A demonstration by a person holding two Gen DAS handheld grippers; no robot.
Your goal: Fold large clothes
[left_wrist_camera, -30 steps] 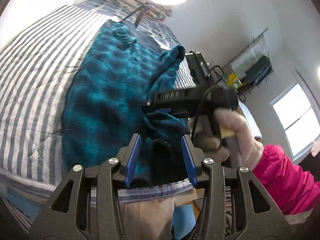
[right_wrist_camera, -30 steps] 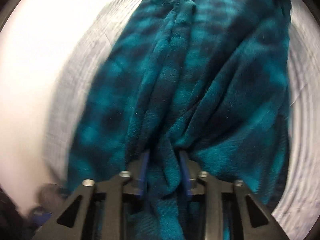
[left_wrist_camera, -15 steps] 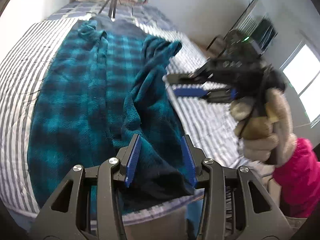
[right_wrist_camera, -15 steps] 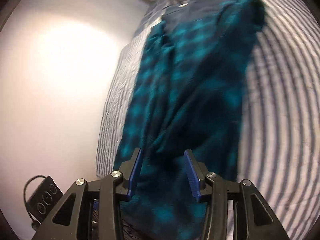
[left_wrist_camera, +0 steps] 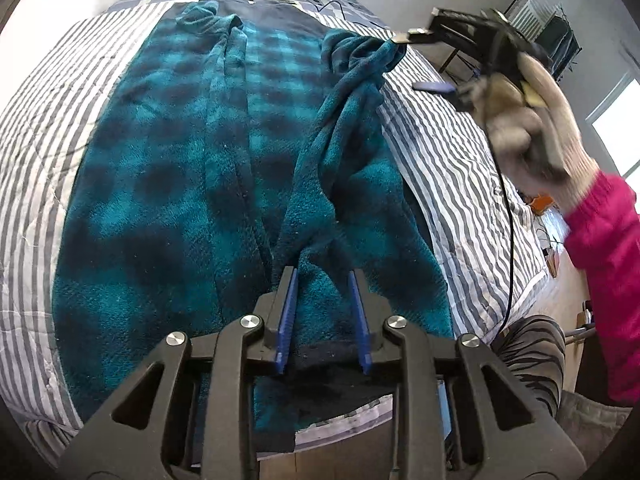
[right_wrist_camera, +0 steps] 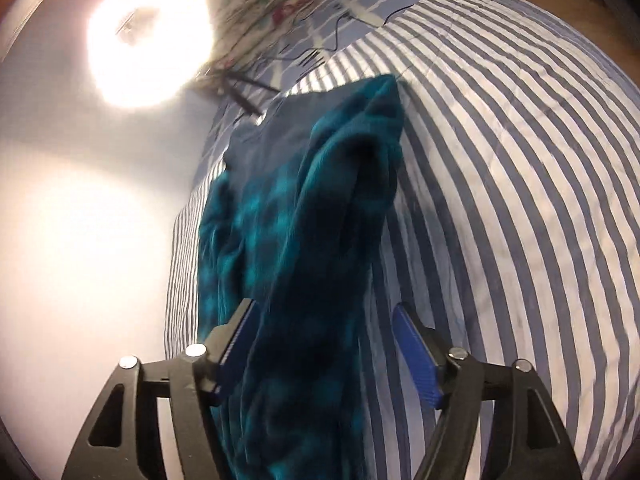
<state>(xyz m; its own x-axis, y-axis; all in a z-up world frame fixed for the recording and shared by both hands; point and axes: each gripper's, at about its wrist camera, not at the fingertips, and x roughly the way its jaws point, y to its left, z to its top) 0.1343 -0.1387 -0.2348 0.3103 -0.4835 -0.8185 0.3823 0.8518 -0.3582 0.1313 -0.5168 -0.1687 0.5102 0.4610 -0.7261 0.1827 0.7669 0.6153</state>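
Teal-and-black checked fleece garment [left_wrist_camera: 180, 184] lies lengthwise on grey-and-white striped bed cover [left_wrist_camera: 32, 128], one twisted fold raised along its right side. Left tongs [left_wrist_camera: 322, 312] low centre, jaws closing, blue pads either side of the near fleece edge, not clearly pressing it. Right tongs [left_wrist_camera: 424, 60] upper right, in a beige knit-gloved hand [left_wrist_camera: 532, 120] with pink sleeve [left_wrist_camera: 608, 280], jaws opening, released; fleece hangs between the pads [right_wrist_camera: 416, 360] in the right wrist view. No readable writing or labels.
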